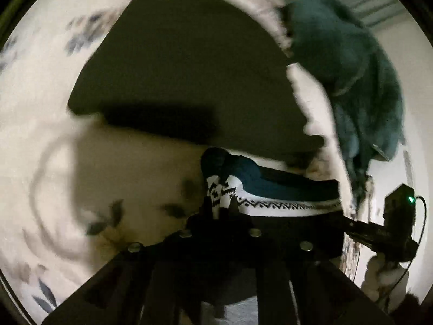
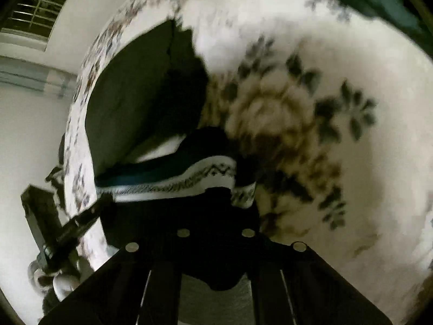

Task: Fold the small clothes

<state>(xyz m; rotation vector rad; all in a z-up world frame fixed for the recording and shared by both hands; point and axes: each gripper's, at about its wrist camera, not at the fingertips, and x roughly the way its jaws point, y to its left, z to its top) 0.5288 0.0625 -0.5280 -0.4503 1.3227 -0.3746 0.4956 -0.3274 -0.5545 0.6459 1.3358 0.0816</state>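
A small dark blue garment with a white band of black zigzag pattern point(image 1: 284, 203) is stretched in the air between both grippers. My left gripper point(image 1: 220, 205) is shut on its left end. My right gripper point(image 2: 238, 189) is shut on its right end, where the band point(image 2: 189, 178) bunches. The other gripper shows at the right edge of the left wrist view point(image 1: 389, 230) and at the lower left of the right wrist view point(image 2: 67, 230). Below lies a dark olive garment point(image 1: 189, 75), spread flat on the bed; it also shows in the right wrist view point(image 2: 140, 94).
A white bedspread with a floral print point(image 2: 284, 108) covers the bed point(image 1: 40, 108). A crumpled teal garment point(image 1: 351, 67) lies at the bed's far right. A wall with a louvred window point(image 2: 35, 8) stands beyond the bed.
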